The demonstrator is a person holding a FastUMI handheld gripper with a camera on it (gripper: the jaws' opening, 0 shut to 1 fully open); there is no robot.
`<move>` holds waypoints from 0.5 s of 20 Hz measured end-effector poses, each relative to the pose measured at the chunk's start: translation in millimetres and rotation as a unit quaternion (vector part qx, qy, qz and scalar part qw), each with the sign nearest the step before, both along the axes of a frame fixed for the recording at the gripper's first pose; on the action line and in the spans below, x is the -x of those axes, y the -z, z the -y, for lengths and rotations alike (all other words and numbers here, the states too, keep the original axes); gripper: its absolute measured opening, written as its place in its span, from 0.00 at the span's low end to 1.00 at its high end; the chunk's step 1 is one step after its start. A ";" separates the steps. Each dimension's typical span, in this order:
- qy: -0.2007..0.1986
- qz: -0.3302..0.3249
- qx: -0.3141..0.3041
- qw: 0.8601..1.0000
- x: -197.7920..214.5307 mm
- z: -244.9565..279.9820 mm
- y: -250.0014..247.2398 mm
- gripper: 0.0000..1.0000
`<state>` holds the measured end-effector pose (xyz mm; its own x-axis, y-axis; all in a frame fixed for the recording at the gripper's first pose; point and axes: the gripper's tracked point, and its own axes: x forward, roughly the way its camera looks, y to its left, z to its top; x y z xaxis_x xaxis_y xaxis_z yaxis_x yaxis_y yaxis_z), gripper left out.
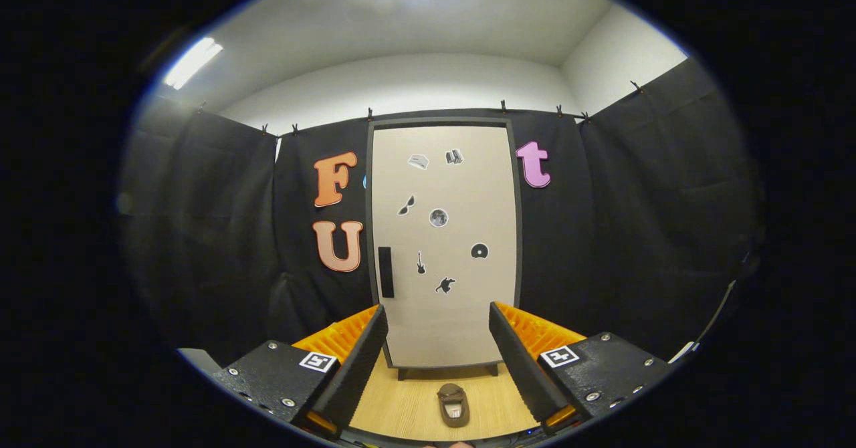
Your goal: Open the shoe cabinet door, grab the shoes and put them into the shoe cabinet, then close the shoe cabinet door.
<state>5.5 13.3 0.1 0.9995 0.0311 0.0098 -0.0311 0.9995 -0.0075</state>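
Shoe (453,404) lies low in the centre of the frame on the wooden floor (401,408), between the two fingers and just short of the cabinet's foot. It looks like a soft brown slipper, light and floppy, so its sides would likely fold under a pinch; the firmer heel rim or a sidewall seems the better place to grip. Behind it, at mid-frame, stands the shoe cabinet (444,247), door shut, with a dark upright handle (385,272) near its left edge, rigid and easy to hook. The gripper (438,354) has its jaws spread wide, grasping nothing.
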 end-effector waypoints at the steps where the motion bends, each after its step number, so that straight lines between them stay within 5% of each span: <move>1: -0.001 0.000 0.000 1.000 0.0 -0.8 1.0 0.95; 10: 0.006 0.010 0.002 1.000 -9.7 -11.0 0.3 0.95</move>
